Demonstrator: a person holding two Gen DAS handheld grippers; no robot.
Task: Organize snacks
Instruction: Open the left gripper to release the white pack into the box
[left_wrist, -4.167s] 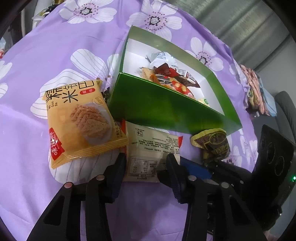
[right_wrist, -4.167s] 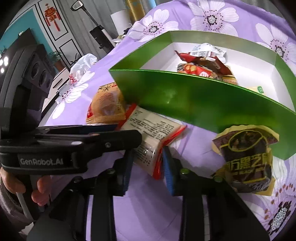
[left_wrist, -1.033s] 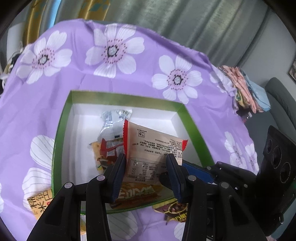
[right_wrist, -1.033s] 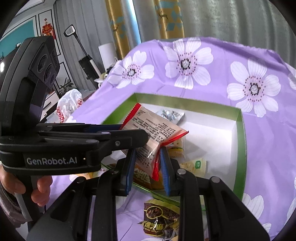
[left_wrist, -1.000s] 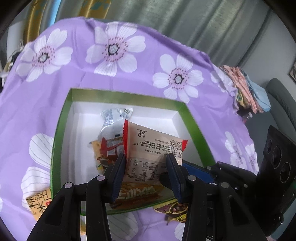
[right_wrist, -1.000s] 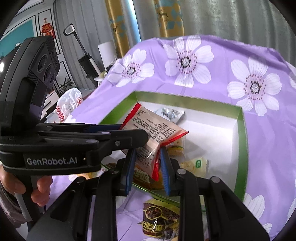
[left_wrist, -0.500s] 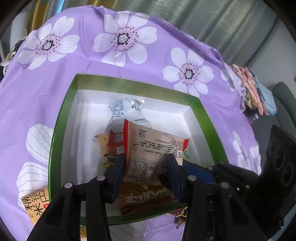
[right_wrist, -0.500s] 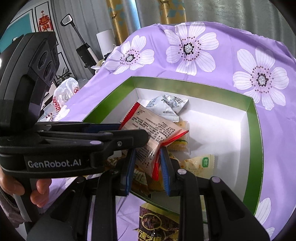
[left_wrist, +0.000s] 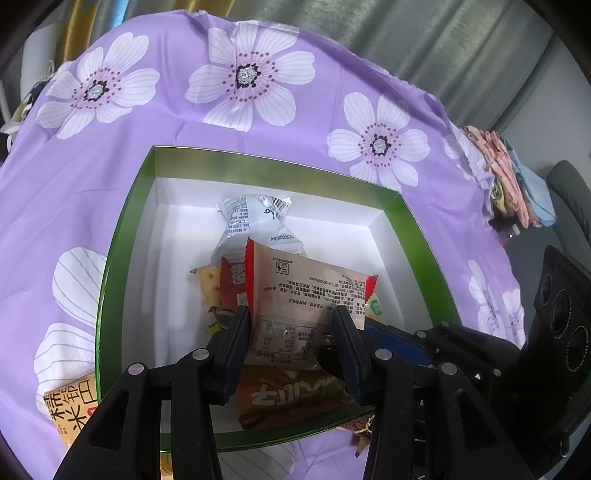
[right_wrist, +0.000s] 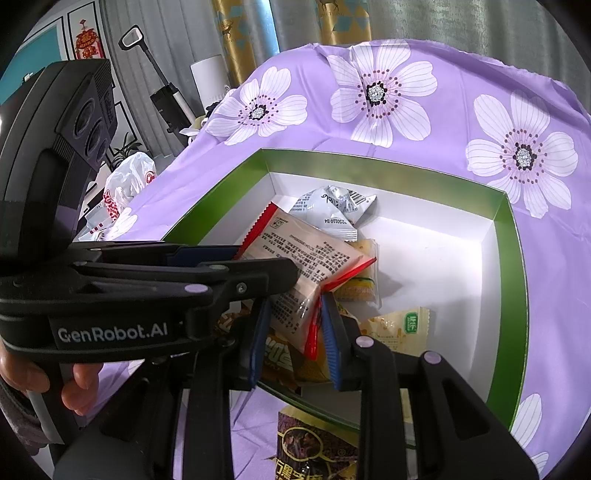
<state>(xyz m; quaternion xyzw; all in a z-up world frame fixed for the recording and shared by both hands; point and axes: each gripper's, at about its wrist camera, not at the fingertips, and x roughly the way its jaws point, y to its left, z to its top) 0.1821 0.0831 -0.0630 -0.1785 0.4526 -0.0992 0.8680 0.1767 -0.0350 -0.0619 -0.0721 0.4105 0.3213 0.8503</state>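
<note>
A beige snack packet with red end seals hangs over the open green box, just above the snacks inside. My left gripper is shut on the packet's near end, pads against both sides. From the right, my right gripper is shut on the packet's red-sealed edge. The left gripper crosses the right wrist view from the left, with a person's hand behind it. The box is white inside.
Inside the box lie a silver packet, a brown packet, a cracker packet and a yellow packet. On the purple flowered cloth outside lie an orange rice-cracker bag and a dark sesame packet.
Both grippers have carried the packet from the cloth in front of the box to above its inside. Over the last second the box has grown larger in both views.
</note>
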